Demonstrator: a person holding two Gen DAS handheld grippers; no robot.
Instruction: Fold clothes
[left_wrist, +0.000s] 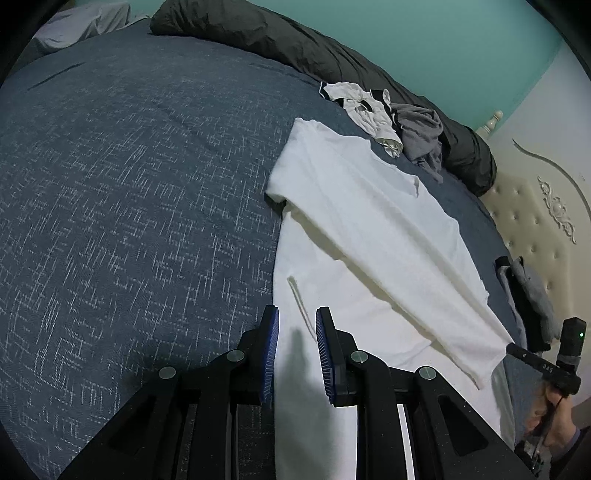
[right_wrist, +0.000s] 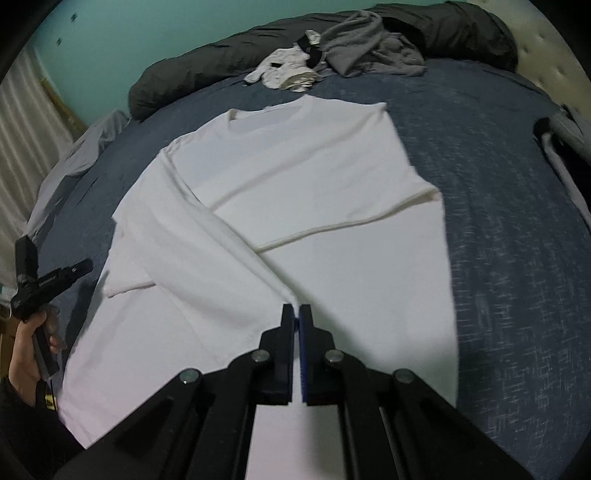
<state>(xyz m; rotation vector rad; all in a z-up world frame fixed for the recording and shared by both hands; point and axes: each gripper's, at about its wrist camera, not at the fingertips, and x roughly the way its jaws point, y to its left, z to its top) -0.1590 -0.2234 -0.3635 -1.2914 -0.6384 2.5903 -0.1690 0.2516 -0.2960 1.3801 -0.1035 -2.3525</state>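
A white long-sleeved shirt (right_wrist: 295, 177) lies flat on the blue bedspread (right_wrist: 517, 240), neck toward the far side. One sleeve (right_wrist: 221, 236) runs slantwise across the chest to my right gripper (right_wrist: 297, 308), which is shut on the sleeve's end. In the left wrist view the same sleeve (left_wrist: 388, 240) stretches to the right gripper (left_wrist: 511, 347) at the right edge, held by a hand (left_wrist: 554, 413). My left gripper (left_wrist: 297, 321) stands open over the shirt's lower left edge (left_wrist: 314, 280), with nothing between its blue pads.
At the far side of the bed lie a crumpled white and black garment (left_wrist: 365, 107), a grey garment (left_wrist: 421, 140) and a rolled dark duvet (left_wrist: 295, 44). Dark and grey clothes (left_wrist: 528, 295) lie by the padded cream headboard (left_wrist: 535, 221). Bare bedspread (left_wrist: 129, 184) spreads left of the shirt.
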